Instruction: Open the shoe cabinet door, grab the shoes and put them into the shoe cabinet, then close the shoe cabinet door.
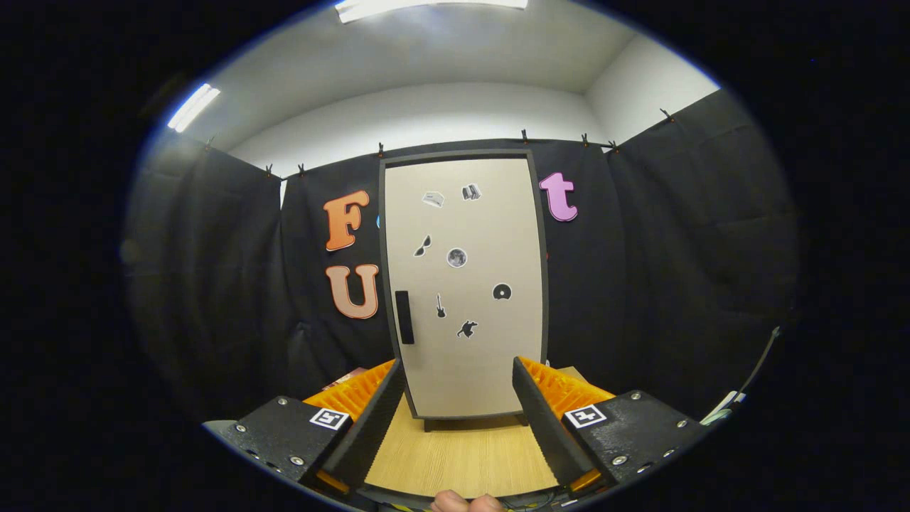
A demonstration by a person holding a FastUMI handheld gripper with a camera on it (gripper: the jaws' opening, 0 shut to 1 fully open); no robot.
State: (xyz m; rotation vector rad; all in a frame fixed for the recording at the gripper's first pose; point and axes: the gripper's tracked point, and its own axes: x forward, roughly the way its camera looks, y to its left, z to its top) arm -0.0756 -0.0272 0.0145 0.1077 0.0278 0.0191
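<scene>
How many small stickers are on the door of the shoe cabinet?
7 stickers on the closed shoe cabinet door, beyond the open claw: two near the top, one at the centre and one to its left, one right of mid-height, two low beside the handle.

1. The shoe cabinet door (pixel 466 284) looks like a smooth, matt beige board in a dark matt frame, with flat paper-like stickers (pixel 456 257) on it.
2. Its handle (pixel 404 317) is dark and matt — plastic, by the look.
3. The surface (pixel 458 462) under the cabinet is pale wood with a fine grain and little shine.
4. The gripper (pixel 458 398), fingers spread apart with nothing between them, has ribbed pads (pixel 537 412) — matt mounts with shiny metal screws.
</scene>
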